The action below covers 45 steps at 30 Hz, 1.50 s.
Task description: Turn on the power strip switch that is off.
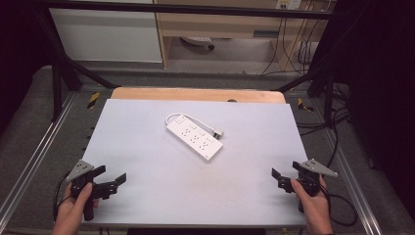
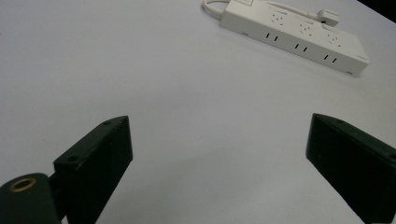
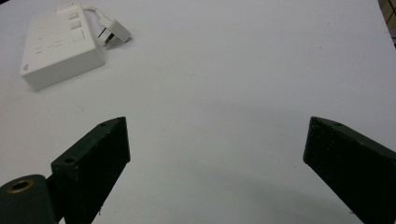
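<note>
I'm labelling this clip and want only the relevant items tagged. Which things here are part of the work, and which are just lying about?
Part of the work:
white power strip
its plug and cord
left gripper, open
right gripper, open

Just lying about:
table, bare apart from the strip
cables on the floor

The far end of the power strip [image 3: 60,44] is cut by the top edge in the right gripper view, and the markings on its sockets are too small to read.
</note>
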### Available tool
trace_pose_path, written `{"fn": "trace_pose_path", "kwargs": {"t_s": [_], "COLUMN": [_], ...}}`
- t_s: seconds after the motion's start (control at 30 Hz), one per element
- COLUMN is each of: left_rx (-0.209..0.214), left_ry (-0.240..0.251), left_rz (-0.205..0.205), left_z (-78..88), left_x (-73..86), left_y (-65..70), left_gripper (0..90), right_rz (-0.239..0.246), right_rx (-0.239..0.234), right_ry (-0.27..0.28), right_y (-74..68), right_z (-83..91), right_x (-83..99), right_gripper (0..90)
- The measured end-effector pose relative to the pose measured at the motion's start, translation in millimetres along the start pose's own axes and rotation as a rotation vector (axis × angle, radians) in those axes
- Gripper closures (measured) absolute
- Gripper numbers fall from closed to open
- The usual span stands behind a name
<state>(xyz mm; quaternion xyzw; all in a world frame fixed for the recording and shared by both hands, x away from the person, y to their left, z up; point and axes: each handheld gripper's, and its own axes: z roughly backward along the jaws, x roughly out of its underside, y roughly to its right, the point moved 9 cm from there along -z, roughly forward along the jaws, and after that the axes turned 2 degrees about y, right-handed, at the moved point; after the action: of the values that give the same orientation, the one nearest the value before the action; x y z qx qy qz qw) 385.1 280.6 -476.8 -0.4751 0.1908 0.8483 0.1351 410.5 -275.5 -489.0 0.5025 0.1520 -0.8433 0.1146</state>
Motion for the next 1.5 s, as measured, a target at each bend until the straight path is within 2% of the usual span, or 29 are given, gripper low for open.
{"fn": "trace_pose_path", "kwargs": {"t_s": [0.2, 0.33, 0.5, 0.73, 0.83, 0.93, 1.27, 1.5], "left_rx": [-0.005, -0.005, -0.009, -0.009, -0.01, -0.01, -0.009, -0.007], "left_ry": [0.0, 0.006, 0.006, 0.002, -0.003, -0.008, -0.009, -0.011], "left_rz": [0.001, -0.003, 0.002, -0.003, 0.002, 0.001, 0.005, 0.005], "left_z": [-1.2, -0.4, -0.3, -0.1, 0.0, 0.2, 0.7, 0.3], "left_x": [-0.7, -1.6, -1.3, -0.5, 0.9, 2.1, 3.2, 3.5], "left_y": [-0.7, -0.5, -1.8, -1.3, -1.9, -2.6, -3.3, -2.9], "left_gripper": [7.1, 7.1, 7.1, 7.1, 7.1, 7.1, 7.1, 7.0], "right_rz": [0.024, 0.039, 0.032, 0.051, 0.035, 0.042, 0.053, 0.054], "right_rx": [-0.009, -0.007, -0.01, -0.029, -0.051, -0.066, -0.082, -0.101], "right_ry": [0.008, 0.039, 0.07, 0.067, 0.07, 0.066, 0.09, 0.119], "right_y": [-4.1, -5.0, -6.5, -13.1, -19.0, -24.4, -34.1, -38.9], "right_z": [1.9, 4.0, 7.4, 10.4, 12.0, 12.5, 13.6, 7.7], "right_x": [-3.7, -9.0, -15.3, -18.9, -21.0, -24.3, -48.5, -66.7], "right_gripper": [6.3, 5.4, 5.0, 4.0, 3.1, 3.0, 2.5, 2.0]}}
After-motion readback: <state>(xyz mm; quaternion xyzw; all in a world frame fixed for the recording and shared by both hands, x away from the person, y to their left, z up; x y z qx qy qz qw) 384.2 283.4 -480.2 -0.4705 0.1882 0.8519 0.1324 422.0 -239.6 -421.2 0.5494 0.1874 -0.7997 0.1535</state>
